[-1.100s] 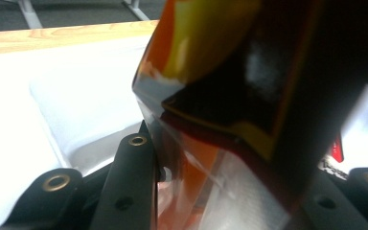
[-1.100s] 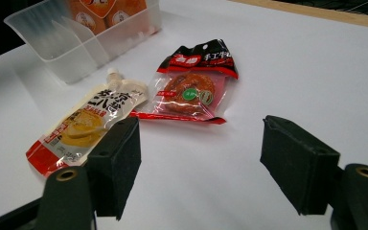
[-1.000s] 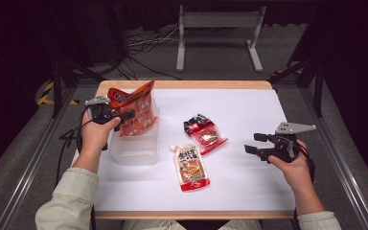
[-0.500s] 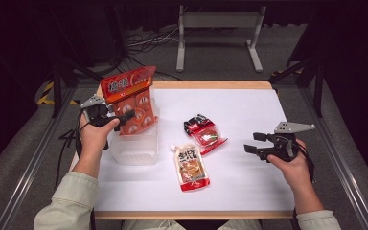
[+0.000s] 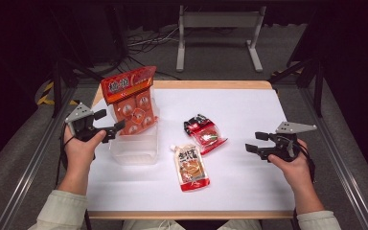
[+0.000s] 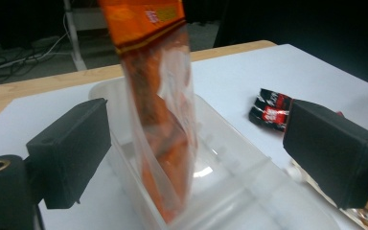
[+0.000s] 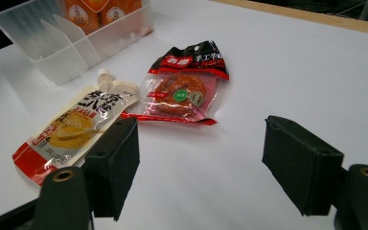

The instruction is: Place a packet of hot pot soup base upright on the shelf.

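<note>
Orange snack bag (image 5: 133, 103) now stands upright in the clear plastic bin (image 5: 133, 152) just ahead of your left gripper (image 5: 109, 128), its lower end down inside the near compartment and its printed header leaning away from you. I judge the first item placed, and it looks as though two are left. In the left gripper view the bag (image 6: 165, 120) rises between your two black jaws without either pad pressing it; the jaws have just been opening and stand spread wide, so the bag is free and the bin (image 6: 230, 177) alone props it.

Your right gripper (image 5: 258, 145) hovers over the white table cover (image 5: 254, 110) with its jaws spread and nothing between them. Ahead of it and to its left in its own view lie the spouted sauce pouch (image 7: 74, 132) and the red-and-black packet (image 7: 184, 86), flat on the cover beside each other, both outside the bin (image 7: 52, 40). Either could go in next, by my reading.

Against the frame a second ago, the bag has gone from pinched and tilted low over the bin to standing taller on its own, and your left hand has drawn back from it toward the table's edge. Your right hand, the pouch and the packet sit as they did
</note>
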The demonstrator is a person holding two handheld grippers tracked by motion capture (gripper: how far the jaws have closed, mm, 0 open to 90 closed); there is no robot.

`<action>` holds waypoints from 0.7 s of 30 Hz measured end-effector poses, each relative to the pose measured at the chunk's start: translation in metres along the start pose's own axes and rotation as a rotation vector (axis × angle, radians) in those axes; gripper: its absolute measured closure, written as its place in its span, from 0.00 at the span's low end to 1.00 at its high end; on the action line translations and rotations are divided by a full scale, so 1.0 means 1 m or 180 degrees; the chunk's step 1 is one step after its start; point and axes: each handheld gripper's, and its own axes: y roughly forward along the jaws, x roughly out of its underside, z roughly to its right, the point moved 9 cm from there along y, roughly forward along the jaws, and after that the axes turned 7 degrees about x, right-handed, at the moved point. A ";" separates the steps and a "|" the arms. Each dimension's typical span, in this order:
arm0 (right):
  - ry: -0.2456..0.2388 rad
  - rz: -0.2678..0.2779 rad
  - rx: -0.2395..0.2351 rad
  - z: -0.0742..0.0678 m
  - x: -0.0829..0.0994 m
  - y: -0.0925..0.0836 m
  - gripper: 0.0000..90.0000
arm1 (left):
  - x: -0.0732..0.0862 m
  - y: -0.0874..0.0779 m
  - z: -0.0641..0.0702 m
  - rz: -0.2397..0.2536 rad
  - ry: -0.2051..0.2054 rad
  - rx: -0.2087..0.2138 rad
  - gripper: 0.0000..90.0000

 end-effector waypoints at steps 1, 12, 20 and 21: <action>-0.0002 0.0003 0.0000 0.000 0.000 0.000 0.33 | 0.004 -0.003 0.008 -0.0006 0.0026 0.0056 0.11; -0.0034 0.0079 0.0012 -0.001 -0.002 -0.003 0.33 | 0.033 -0.022 0.044 -0.0151 0.0292 0.0458 0.10; -0.0057 0.0067 -0.0018 -0.002 -0.002 0.000 0.33 | 0.037 -0.024 0.054 -0.0310 0.0256 0.0623 0.10; -0.0063 0.0063 -0.0022 -0.003 -0.003 0.001 0.33 | 0.037 -0.025 0.053 -0.0318 0.0270 0.0623 0.10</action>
